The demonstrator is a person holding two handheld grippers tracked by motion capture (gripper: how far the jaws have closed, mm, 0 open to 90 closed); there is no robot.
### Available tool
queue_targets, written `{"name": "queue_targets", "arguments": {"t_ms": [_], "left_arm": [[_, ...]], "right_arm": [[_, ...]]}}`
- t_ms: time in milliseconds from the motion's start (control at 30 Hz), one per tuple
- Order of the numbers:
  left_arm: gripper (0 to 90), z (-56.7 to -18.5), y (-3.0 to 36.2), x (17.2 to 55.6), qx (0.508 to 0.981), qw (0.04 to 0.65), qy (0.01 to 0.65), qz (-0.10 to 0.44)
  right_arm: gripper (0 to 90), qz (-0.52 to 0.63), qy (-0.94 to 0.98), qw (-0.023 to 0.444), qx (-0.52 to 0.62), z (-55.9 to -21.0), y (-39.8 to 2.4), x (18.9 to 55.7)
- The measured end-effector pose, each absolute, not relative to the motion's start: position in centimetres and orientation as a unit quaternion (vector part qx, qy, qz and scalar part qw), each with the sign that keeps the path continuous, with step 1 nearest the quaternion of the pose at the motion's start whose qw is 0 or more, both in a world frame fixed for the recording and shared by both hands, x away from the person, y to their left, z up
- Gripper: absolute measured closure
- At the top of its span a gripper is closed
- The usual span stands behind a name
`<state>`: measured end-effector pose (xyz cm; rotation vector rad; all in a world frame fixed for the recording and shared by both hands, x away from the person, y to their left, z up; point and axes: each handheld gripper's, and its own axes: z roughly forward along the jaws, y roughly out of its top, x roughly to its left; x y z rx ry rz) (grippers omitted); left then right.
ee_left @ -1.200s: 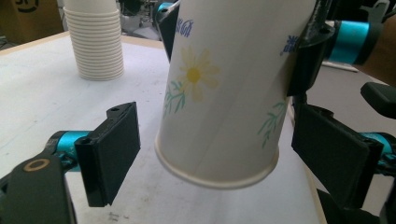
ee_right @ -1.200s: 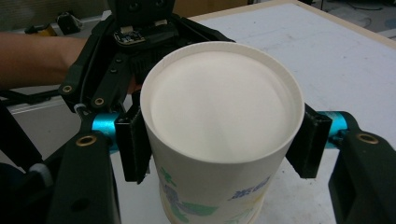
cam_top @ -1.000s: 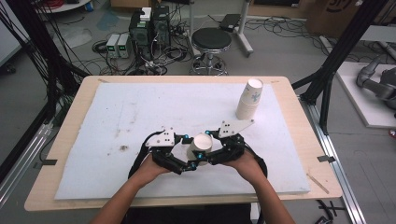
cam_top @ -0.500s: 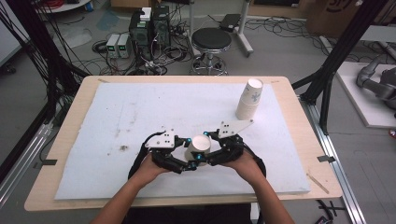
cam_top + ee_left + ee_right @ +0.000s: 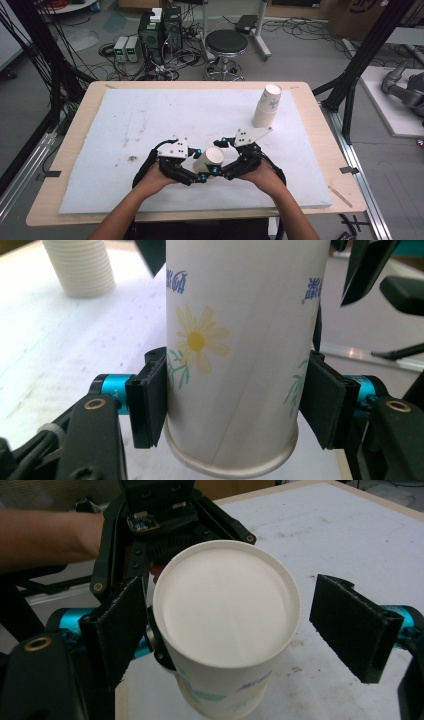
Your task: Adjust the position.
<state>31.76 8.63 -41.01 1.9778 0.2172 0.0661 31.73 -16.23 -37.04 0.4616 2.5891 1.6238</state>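
A white paper cup [image 5: 212, 157] with a yellow flower print lies tilted above the mat, between my two grippers near the front middle. My left gripper [image 5: 200, 172] has just closed, and its pads press both sides of the cup [image 5: 240, 340] close to the rolled rim. My left gripper [image 5: 232, 405] holds it firmly. The right gripper [image 5: 220, 167] has just been opening. In the right gripper view the cup's closed base [image 5: 227, 605] faces the camera, with the right gripper [image 5: 245, 625] spread wide and both pads clear of the cup.
A stack of white paper cups [image 5: 267, 106] stands upside down at the back right of the white mat [image 5: 150, 115], also seen as a ribbed stack [image 5: 80, 265]. A dark smudge [image 5: 132, 158] marks the mat left of the hands. A stool [image 5: 226, 42] and electronics stand beyond the table.
The left jaws have closed onto the cup, and the right jaws have spread off it. Both hands have stayed almost where they were.
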Motion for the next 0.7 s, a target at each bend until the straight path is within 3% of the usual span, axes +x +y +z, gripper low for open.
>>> {"name": "queue_targets", "arguments": {"t_ms": [700], "left_arm": [[35.0,-37.6,8.9,32.5,0.915,0.399,0.045,0.043]], "right_arm": [[16.1,0.469,0.875,0.054,0.107,-36.1,-16.9,31.6]]}}
